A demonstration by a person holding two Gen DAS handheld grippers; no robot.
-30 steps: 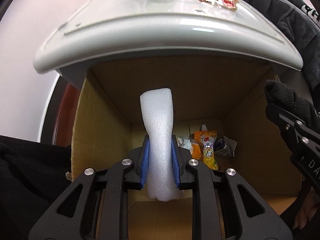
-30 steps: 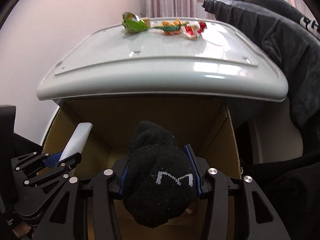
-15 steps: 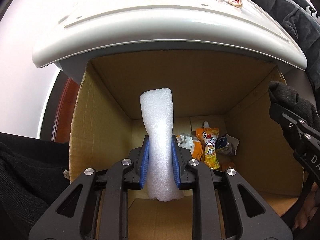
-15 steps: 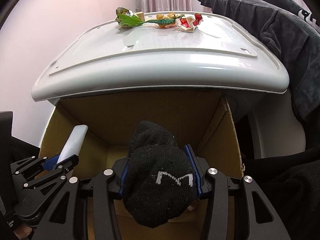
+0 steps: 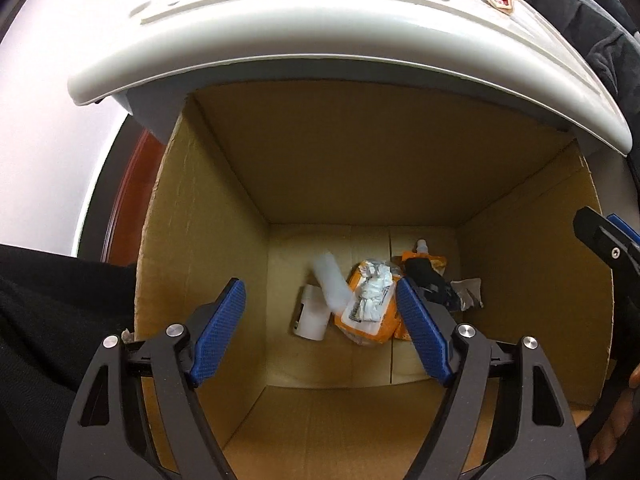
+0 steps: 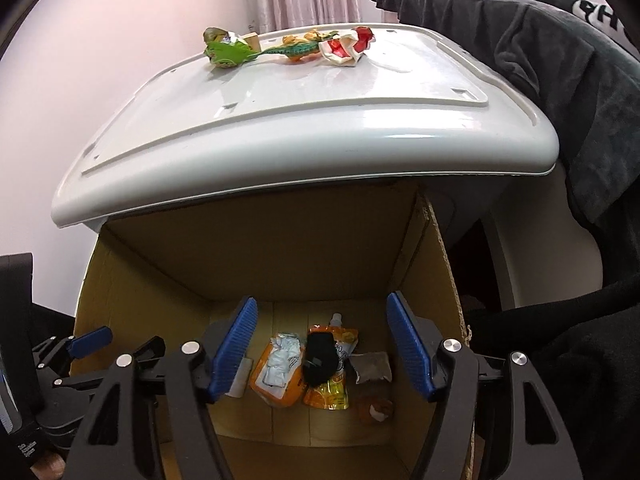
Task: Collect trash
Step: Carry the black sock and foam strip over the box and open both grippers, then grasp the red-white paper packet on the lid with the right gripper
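Down between the blue pads, both grippers are suddenly holding nothing. A second ago the left gripper (image 5: 320, 328) was clamped on a strip of white foam and the right gripper (image 6: 322, 350) was squeezing a black sock. Now both sets of jaws are opening, already fairly wide, with only air between the pads.

The foam strip (image 5: 330, 280) shows up blurry past the left fingertips, so I'd guess it's only just reaching the bottom of the cardboard box (image 5: 200, 220), leaning on the orange packet (image 5: 370, 308) and a white roll (image 5: 310, 312). The sock (image 6: 320, 356) sits straight ahead between the right fingers, lying on the orange drink pouch (image 6: 332, 384).

So that's two more bits of trash in the box, drop done. Still plenty left though: beyond the fingers, up on the white lid (image 6: 320, 120), there's a green wrapper (image 6: 226, 53), a teal and orange one (image 6: 298, 49) and a red and white one (image 6: 348, 46). Those are probably next, once both hands come out of the box.
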